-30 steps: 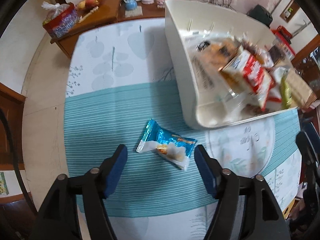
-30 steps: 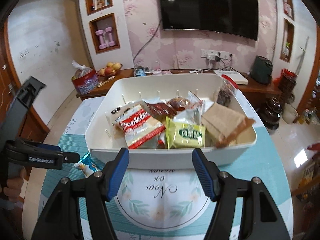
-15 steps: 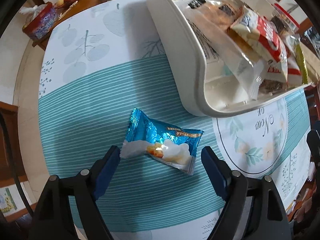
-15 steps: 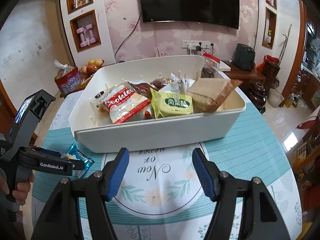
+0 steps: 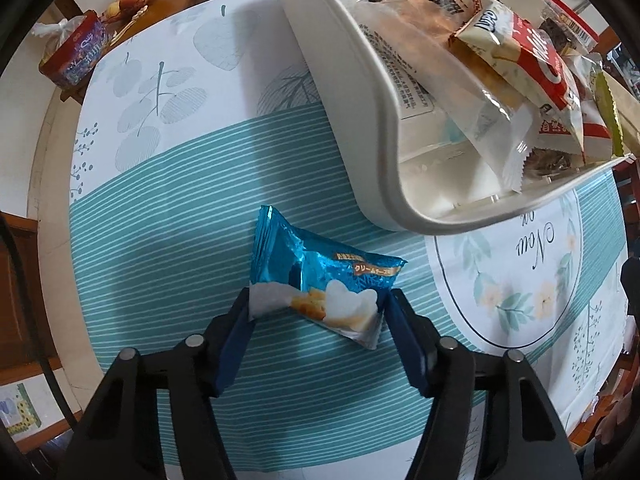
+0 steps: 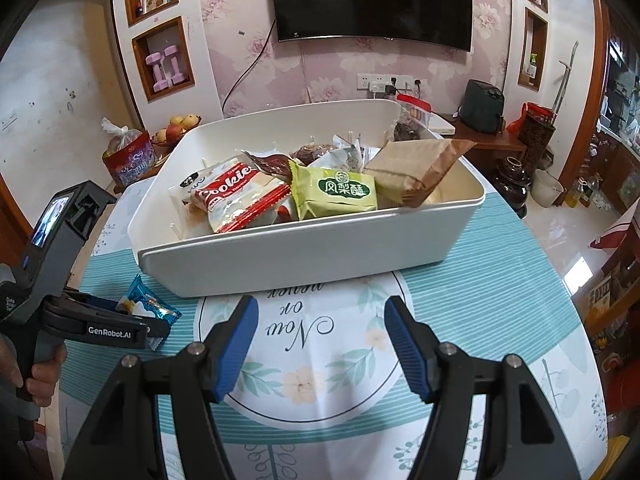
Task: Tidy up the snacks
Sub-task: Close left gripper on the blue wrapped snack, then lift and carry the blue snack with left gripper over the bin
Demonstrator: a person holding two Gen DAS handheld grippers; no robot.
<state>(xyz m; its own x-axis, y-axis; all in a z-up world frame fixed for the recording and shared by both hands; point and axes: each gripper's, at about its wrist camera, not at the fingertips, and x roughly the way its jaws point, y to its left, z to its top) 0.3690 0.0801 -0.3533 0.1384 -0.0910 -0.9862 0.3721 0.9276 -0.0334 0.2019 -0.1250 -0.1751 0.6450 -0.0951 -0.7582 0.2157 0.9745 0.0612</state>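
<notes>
Left wrist view: the left tool (image 5: 318,308) brackets the blue snack packet (image 5: 320,280), both pads touching its ends, on the striped table (image 5: 168,208) beside the white bin (image 5: 360,128) corner.

Right wrist view: the right tool (image 6: 320,320) hangs wide, holding nothing, before the bin (image 6: 320,256) full of snacks (image 6: 288,196).

1. The bench (image 6: 500,264) is covered with a teal-striped tablecloth (image 5: 168,216) printed with leaves.
2. A white snack bin (image 6: 320,256) stands on it.
3. A blue snack packet (image 5: 320,280) lies just beside the bin.
</notes>
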